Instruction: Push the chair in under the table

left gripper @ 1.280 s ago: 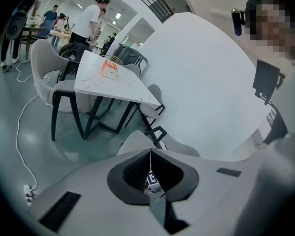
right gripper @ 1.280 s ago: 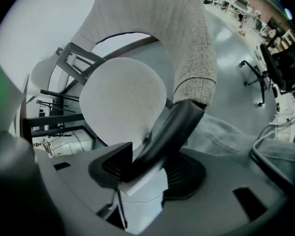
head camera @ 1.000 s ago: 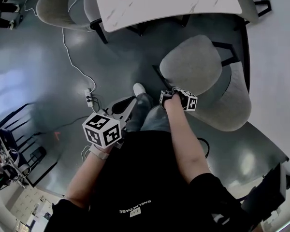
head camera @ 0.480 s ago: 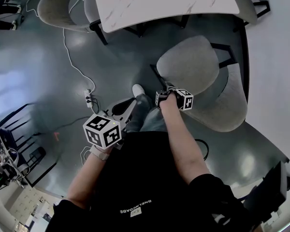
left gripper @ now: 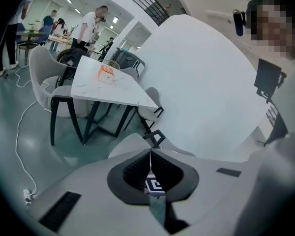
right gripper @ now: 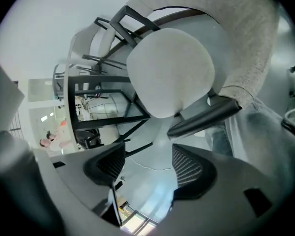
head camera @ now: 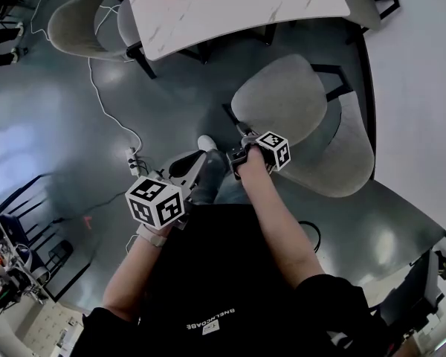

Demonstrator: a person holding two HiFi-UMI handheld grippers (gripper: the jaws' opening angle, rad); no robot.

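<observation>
Left gripper (left gripper: 150,154) clenched, empty, low near the person's leg. Right gripper (right gripper: 150,162) released: jaws have just been opening, nothing between them. It hangs at the near edge of the chair (head camera: 286,99) seat. Chair stands pulled out, seat front just short of the table (head camera: 230,10), not under it.

Only the left gripper view shows people (left gripper: 92,26) far behind the table. Only the head view shows the shoe (head camera: 207,141). Right gripper view gives the seat and black frame close up.

Count: 2 grippers, 1 table, 1 orange box (left gripper: 106,73), 3 chairs including other chairs (head camera: 78,21) at the table.
</observation>
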